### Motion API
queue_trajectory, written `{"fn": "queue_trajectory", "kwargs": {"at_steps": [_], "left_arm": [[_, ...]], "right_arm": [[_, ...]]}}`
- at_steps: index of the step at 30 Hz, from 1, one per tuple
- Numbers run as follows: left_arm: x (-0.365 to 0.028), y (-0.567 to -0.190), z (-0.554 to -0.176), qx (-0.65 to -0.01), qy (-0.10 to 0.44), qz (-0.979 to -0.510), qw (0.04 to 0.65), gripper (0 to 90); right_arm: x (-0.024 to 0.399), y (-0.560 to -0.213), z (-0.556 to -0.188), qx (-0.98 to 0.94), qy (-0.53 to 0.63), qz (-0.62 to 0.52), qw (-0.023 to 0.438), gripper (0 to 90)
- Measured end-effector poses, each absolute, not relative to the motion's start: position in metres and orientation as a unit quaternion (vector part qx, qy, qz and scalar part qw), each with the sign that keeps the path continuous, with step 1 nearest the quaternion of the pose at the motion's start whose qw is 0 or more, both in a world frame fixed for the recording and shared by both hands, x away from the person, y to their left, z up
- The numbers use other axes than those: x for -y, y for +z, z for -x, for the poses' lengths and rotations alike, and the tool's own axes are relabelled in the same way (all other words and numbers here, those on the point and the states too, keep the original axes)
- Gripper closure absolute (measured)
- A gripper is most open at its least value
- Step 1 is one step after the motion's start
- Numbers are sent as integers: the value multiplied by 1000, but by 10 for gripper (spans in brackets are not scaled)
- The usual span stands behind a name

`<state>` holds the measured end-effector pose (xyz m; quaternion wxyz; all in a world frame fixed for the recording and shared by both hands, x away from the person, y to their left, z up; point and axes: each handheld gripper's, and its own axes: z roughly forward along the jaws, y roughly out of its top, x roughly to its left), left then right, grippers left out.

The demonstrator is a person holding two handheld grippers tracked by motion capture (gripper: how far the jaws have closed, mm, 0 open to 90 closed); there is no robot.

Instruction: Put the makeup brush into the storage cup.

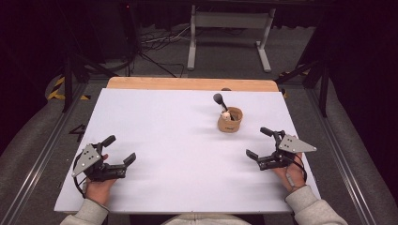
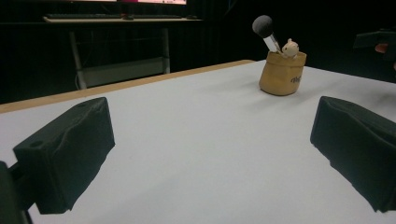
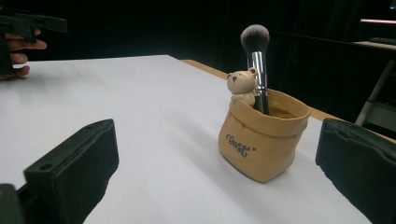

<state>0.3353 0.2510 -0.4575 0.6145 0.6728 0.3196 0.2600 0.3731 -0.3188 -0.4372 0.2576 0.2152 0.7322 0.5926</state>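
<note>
White table (image 1: 178, 140) bears one tan pouch (image 1: 230, 120), one brush (image 1: 220, 102), two spread tongs.

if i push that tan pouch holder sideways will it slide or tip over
The tan pouch holder probably slides: it sits squat and wide on the smooth white table. Its rolled, creased rim suggests soft walls that may dent when pushed. The tall makeup brush leaning inside could shift or wobble, adding some top weight.

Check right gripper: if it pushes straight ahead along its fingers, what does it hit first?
Probably the tan pot holding the makeup brush. In the right gripper view it sits ahead of the open right gripper, between its fingers, with bare white table before it. Depth is uncertain.
</note>
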Motion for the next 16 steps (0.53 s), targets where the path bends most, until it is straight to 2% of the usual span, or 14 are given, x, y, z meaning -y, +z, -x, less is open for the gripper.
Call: {"fn": "queue_trajectory", "kwargs": {"at_steps": [11,16], "left_arm": [[-252,-458,-336,-325,259,-669,616,1],[-258,-456,-336,-330,264,-651,630,1]], "right_arm": [[320,-437,-373,-731,592,-219,259,0],[320,-437,-374,-731,591,-219,260,0]]}}
